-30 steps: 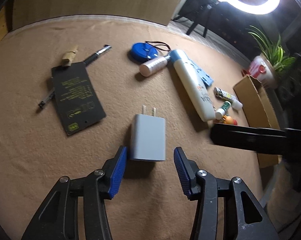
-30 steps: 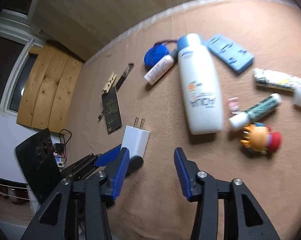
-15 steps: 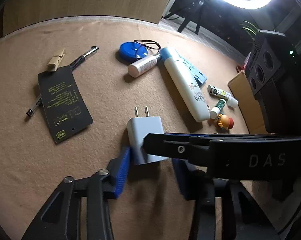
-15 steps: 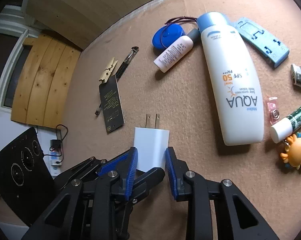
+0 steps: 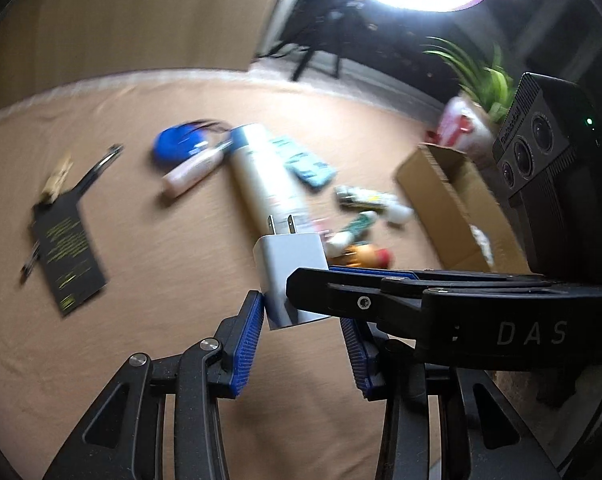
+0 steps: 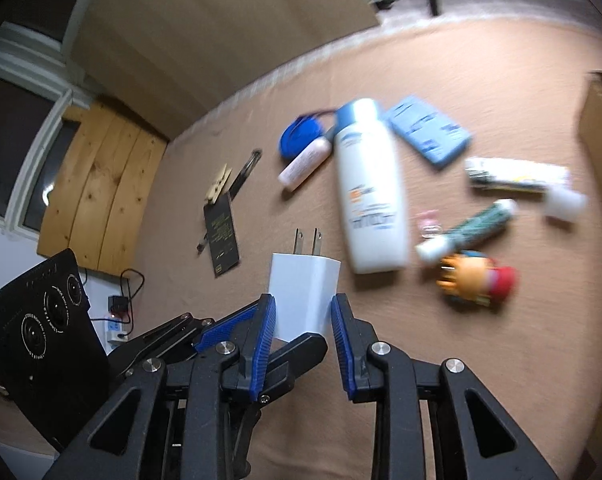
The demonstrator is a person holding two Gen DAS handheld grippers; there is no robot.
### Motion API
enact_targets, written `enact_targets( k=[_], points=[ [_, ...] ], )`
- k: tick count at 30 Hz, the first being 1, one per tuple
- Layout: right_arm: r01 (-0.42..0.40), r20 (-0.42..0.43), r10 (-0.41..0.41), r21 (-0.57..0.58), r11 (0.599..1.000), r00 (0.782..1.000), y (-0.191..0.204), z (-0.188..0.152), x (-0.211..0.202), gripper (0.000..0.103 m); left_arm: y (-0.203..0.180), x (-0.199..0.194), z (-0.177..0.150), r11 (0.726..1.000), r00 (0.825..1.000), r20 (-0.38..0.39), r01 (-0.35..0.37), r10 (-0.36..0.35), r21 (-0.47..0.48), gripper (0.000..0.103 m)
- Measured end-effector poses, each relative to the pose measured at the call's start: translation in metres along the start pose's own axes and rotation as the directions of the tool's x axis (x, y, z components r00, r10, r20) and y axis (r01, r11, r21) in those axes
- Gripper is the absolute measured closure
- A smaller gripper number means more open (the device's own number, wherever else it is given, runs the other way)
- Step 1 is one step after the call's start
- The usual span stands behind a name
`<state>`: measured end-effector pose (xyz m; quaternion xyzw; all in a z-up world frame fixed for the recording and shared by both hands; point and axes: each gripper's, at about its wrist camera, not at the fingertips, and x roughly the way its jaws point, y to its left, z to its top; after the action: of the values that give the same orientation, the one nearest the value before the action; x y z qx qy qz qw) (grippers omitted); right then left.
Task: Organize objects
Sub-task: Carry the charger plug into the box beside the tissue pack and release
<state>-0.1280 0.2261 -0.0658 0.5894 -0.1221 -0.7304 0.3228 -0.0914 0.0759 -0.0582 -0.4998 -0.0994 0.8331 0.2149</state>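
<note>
**Right wrist view: both tongs clamped on the white charger**

Right wrist view showed the right tongs [image 6: 303, 316] closed on the white USB wall charger [image 6: 304, 288], prongs pointing up-frame, clear of the counter [image 6: 521, 380]. In the left wrist view the left tongs [image 5: 301, 334] also pinched it, low centre. A level, steady carry to the cardboard box [image 5: 457, 204] at right seemed best, both grips kept even. "DAS" read on the right tongs' arm; the sunscreen bottle [image 6: 371, 188] label was blurred.
</note>
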Motion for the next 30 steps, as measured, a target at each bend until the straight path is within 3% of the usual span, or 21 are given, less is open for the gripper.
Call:
enact_targets(
  k=[7,18,30],
  points=[
    [0.044,0.110,-0.052,0.076,0.996,0.993,-0.044,-0.014,-0.070,0.076,-0.075,0.008,0.010,0.989,0.997,-0.002,0.073,-0.073,0.126,0.061],
    [0.097,0.208,-0.146,0.230,0.968,0.967,-0.126,-0.044,-0.142,0.076,-0.194,0.048,0.014,0.937,0.979,-0.085,0.200,-0.184,0.285,0.061],
    [0.103,0.240,-0.179,0.300,0.948,0.954,-0.176,-0.058,-0.172,0.076,-0.254,0.087,0.012,0.905,0.967,-0.147,0.245,-0.206,0.347,0.061]
  ],
)
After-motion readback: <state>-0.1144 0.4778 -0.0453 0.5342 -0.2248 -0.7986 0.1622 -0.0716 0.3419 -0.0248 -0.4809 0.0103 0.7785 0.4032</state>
